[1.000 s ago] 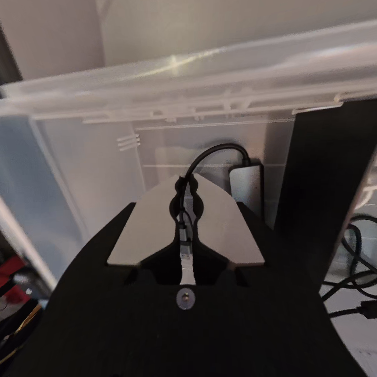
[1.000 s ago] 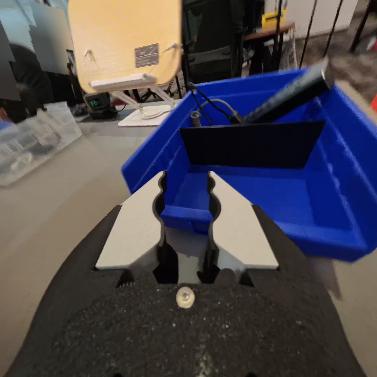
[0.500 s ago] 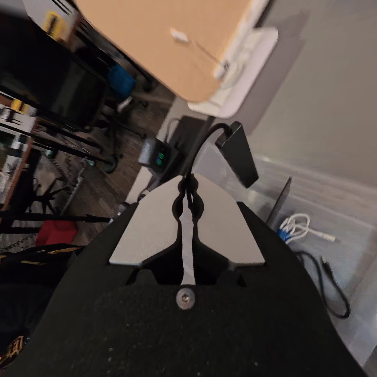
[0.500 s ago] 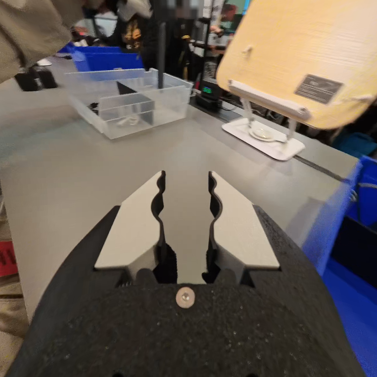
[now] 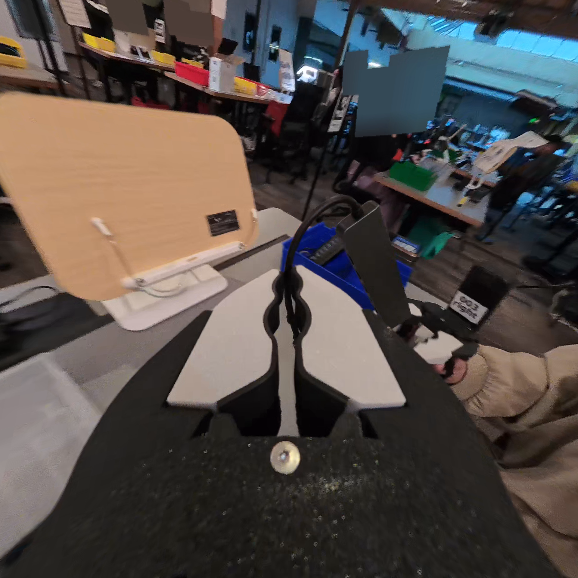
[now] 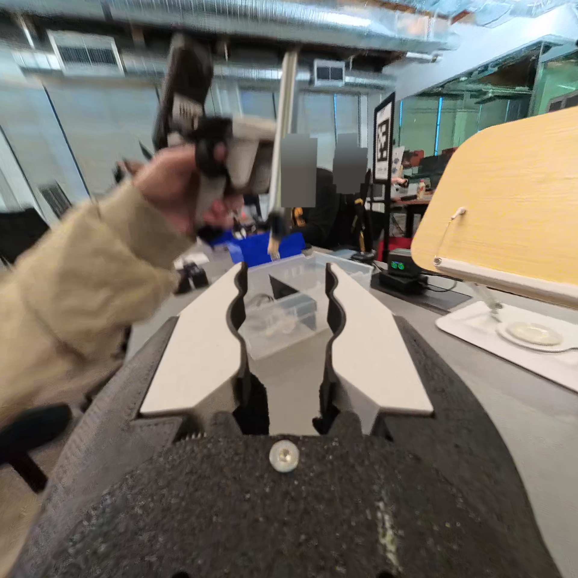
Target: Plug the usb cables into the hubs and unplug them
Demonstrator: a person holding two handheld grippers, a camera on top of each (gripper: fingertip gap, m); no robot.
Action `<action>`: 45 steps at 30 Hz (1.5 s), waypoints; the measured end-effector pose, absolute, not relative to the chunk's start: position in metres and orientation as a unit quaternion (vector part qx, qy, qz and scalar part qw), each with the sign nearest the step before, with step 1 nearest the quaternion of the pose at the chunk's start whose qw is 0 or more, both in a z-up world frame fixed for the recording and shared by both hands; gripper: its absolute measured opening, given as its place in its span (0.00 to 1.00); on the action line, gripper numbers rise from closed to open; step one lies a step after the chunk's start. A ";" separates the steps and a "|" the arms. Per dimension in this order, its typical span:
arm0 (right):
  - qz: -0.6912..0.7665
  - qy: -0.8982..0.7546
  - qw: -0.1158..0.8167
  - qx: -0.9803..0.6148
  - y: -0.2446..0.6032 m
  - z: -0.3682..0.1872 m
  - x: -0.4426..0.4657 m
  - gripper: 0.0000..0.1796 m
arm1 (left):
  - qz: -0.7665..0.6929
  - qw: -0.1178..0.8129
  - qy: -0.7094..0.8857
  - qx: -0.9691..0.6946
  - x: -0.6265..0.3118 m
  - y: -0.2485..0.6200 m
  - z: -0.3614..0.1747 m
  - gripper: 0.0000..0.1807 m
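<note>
Fingers of the left gripper (image 5: pixel 289 281) are clamped on the hub's black cable (image 5: pixel 292 250); the hub (image 5: pixel 373 266) hangs off that lead in the air, tilted, above the blue bin (image 5: pixel 337 272). A second ago it sat inside the clear box (image 6: pixel 287 312); now it's lifted out and carried across the table (image 6: pixel 500 406). Right gripper (image 6: pixel 284 275) is spread wide, holding nothing, swung from the blue bin toward the clear box. Likely next: fetch a cable to plug in. Nothing plugged yet.
</note>
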State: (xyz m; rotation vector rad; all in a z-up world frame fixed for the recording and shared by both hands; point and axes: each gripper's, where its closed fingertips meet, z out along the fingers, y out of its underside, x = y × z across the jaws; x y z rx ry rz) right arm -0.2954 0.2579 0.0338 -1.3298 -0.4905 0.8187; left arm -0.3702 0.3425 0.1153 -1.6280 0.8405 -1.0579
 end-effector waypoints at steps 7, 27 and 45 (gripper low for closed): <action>0.410 -0.199 0.643 -0.616 0.252 0.024 -0.285 0.06 | -0.491 0.434 0.311 -0.688 -0.325 0.308 0.059 0.02; 0.673 -0.075 0.418 -0.606 0.263 -0.013 -0.269 0.04 | -0.318 0.468 0.424 -0.707 -0.333 0.257 0.014 0.27; 0.803 -0.092 0.221 -0.547 0.226 -0.031 -0.311 0.05 | -0.530 0.380 0.254 -0.715 -0.304 0.255 -0.012 0.14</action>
